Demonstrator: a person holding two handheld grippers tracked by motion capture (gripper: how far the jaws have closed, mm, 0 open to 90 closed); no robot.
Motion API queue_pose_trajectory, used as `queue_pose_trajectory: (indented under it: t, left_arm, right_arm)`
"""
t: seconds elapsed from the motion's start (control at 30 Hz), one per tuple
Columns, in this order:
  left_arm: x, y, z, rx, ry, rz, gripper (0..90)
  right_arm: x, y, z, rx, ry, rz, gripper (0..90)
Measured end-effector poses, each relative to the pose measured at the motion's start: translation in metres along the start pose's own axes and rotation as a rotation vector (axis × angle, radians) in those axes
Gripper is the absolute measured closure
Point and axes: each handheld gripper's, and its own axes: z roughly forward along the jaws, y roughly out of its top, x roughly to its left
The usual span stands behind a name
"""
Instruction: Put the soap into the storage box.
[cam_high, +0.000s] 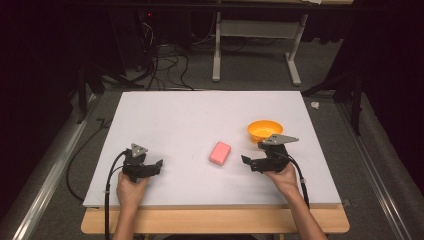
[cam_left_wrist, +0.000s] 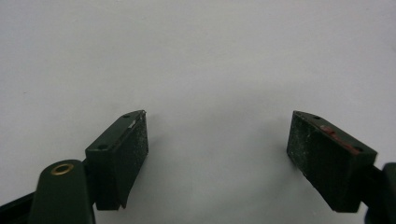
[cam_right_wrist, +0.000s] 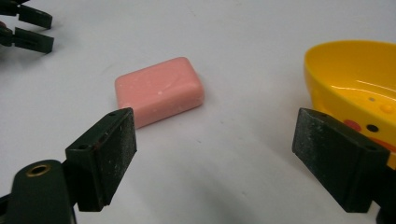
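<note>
Both tongs, left (cam_high: 159, 165) and right (cam_high: 246, 161), gape wide and empty, flanking the pink soap (cam_high: 220, 152) near the yellow bowl (cam_high: 264, 130).

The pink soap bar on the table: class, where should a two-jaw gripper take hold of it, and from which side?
Grip the soap bar across its two long flat sides, near the middle. It lies flat on the white table with bare space all round, so come down from above. The right gripper is nearer and open; its jaws look wide enough for the bar's short width, though they would need turning to line up.
</note>
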Motion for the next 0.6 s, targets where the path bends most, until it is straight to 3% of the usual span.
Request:
queue_pose_trajectory:
  t: [0.3, 0.6]
  left_arm:
    - [0.000, 0.000, 0.000, 0.000, 0.001, 0.000, 20.9]
    - [0.000, 0.000, 0.000, 0.000, 0.001, 0.000, 20.8]
  right_arm:
    - [0.006, 0.015, 0.008, 0.009, 0.024, -0.020, 14.1]
    - [0.014, 0.028, 0.019, 0.008, 0.056, -0.071, 12.6]
